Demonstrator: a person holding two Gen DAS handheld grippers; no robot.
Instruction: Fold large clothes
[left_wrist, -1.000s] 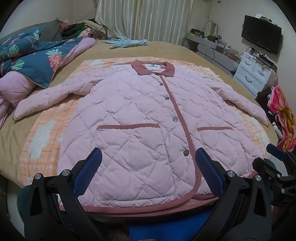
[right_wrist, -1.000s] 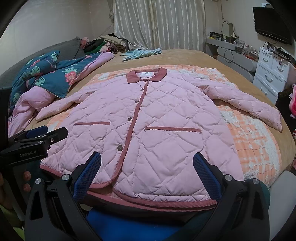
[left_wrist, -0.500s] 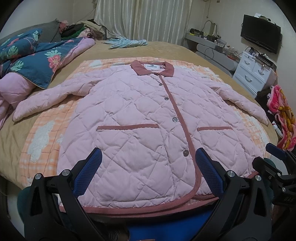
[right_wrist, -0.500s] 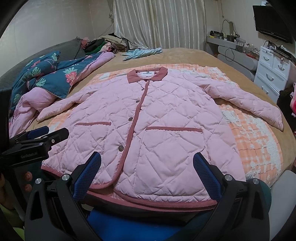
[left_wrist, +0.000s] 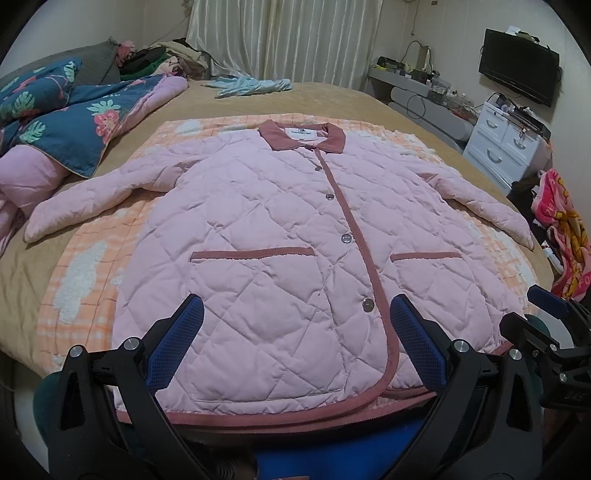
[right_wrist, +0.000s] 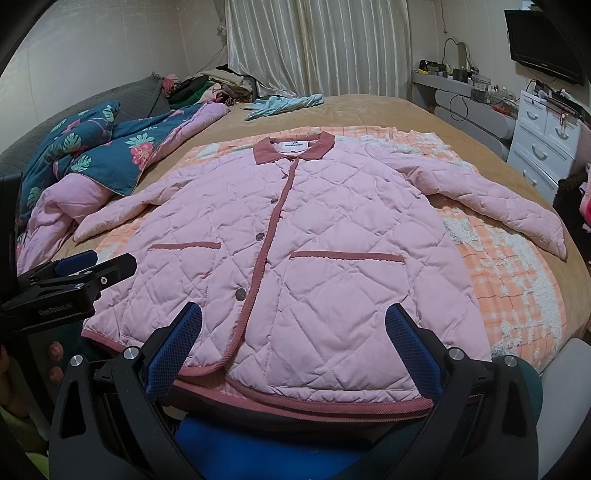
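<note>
A pink quilted jacket (left_wrist: 280, 236) (right_wrist: 325, 236) with a dusty-red collar, trim and pocket edges lies flat and buttoned on the bed, front up, both sleeves spread out sideways. My left gripper (left_wrist: 295, 325) hovers over its hem on the left half, open, with nothing between its blue pads. Over the hem's right half my right gripper (right_wrist: 293, 328) is open too and holds nothing. Each gripper shows at the edge of the other's view: the right gripper (left_wrist: 550, 325), the left gripper (right_wrist: 77, 273).
An orange checked blanket (left_wrist: 85, 258) (right_wrist: 517, 273) lies under the jacket on the tan bed (left_wrist: 325, 99). A floral quilt (left_wrist: 74, 125) is piled at the left, a light blue garment (left_wrist: 251, 83) at the far end. White drawers (left_wrist: 506, 144) and a TV (left_wrist: 517, 74) stand right.
Both grippers have drifted very slightly; the jacket has not moved and both stay open.
</note>
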